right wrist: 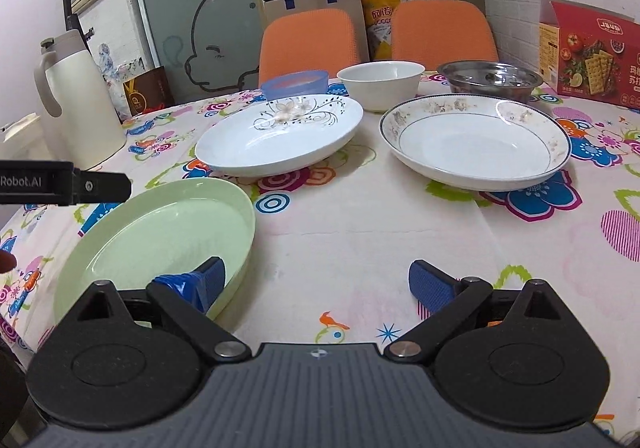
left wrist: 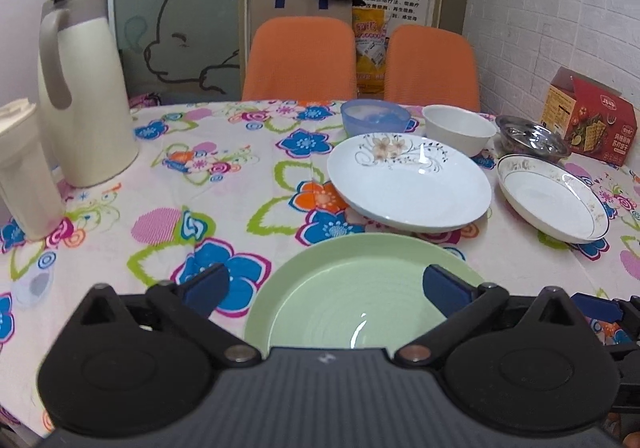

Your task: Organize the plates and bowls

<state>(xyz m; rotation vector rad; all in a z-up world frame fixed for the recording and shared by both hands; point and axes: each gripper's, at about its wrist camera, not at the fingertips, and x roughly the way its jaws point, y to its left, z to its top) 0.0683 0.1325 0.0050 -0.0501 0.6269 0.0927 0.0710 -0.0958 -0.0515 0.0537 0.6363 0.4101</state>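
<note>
A pale green plate (left wrist: 352, 288) lies on the flowered tablecloth (left wrist: 224, 183), under my open left gripper (left wrist: 326, 286); its right finger (left wrist: 444, 286) overlaps the plate's rim and the left finger is over cloth. In the right wrist view the green plate (right wrist: 160, 236) is at lower left. My right gripper (right wrist: 320, 286) is open, its left finger (right wrist: 208, 284) over the plate's near rim; contact is unclear. Behind lie a white floral plate (left wrist: 408, 183) (right wrist: 280, 139), a gold-rimmed plate (left wrist: 552, 199) (right wrist: 476, 143), a blue bowl (left wrist: 374, 117), a white bowl (right wrist: 380, 83) and a steel bowl (right wrist: 490, 81).
A cream thermos jug (left wrist: 84, 95) and a white cup (left wrist: 20, 167) stand at the table's left. A red cracker box (right wrist: 588, 55) stands at the right by the brick wall. Two orange chairs (left wrist: 300, 59) are behind the table. The left tool's black housing (right wrist: 64, 183) juts in over the green plate.
</note>
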